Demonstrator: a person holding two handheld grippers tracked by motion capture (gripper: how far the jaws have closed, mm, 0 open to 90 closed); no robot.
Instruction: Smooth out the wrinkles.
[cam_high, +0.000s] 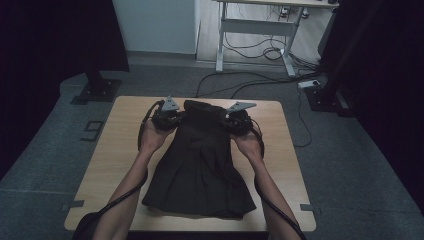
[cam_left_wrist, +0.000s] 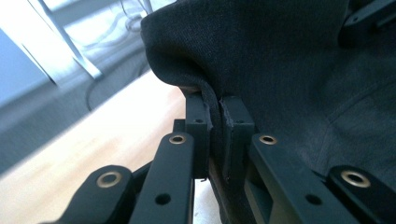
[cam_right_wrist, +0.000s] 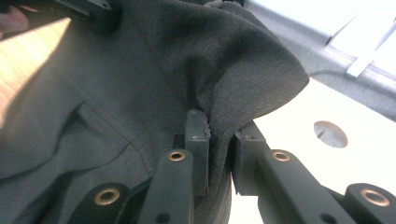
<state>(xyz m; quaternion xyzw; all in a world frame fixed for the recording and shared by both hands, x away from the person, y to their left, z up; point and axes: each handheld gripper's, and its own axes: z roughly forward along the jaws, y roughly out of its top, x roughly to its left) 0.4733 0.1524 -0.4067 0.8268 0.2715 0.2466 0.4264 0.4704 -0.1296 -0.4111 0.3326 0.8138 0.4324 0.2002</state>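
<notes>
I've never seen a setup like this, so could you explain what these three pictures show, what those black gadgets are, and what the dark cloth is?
A person sits at a wooden table holding a hand-held clamp tool in each hand: the left gripper and the right gripper. One picture comes from a camera above the table. The other two come from small cameras riding on each tool, looking along its two black jaws. On the table lies a dark pleated skirt. Each gripper is shut on the skirt's far edge, with fabric pinched between the jaws, one at either side.
</notes>
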